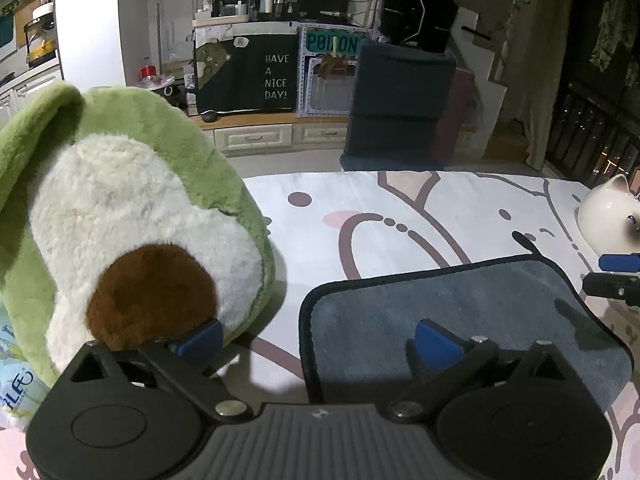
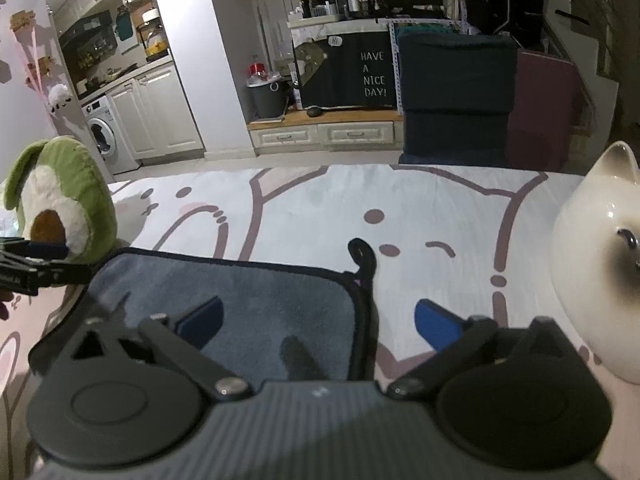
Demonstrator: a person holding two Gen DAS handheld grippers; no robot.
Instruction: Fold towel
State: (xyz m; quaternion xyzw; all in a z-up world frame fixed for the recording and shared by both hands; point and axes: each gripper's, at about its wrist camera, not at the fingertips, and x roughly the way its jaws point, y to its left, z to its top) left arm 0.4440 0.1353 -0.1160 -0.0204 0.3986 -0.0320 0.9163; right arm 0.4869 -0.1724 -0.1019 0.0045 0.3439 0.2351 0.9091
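- Right now the grey towel [image 1: 460, 312] lies flat on the bed sheet [image 1: 400, 216], a white cloth w/ pink and brown cartoon shapes. The towel has a black edge.
- Its near edge sits close to the near edge of the sheet, under both claws.
- A little black loop [image 2: 362, 256] sticks out from the towel's far right corner.
- Left gripper [image 1: 316, 340]: its two blue fingers are wide apart, holding nothing. It hangs over the towel's left edge. The right finger is over the grey cloth; the left finger is up against the avocado plush [image 1: 132, 232].
- Right gripper [image 2: 318, 322]: fingers also wide apart, nothing in them. It hangs over the towel's right edge. The left finger is over the towel, the right finger over bare sheet.
- The avocado plush is green w/ a white middle and a brown pit. It stands near the sheet's left edge, just beside the towel's left side.
- A white cat figure [image 2: 596, 264] w/ a dark face sits near the sheet's right edge, apart from the towel.
- Far back, past the sheet, a black cloth reads "HAVE A NICE DAY!" [image 2: 374, 74], and there's a washing machine [image 2: 105, 136].
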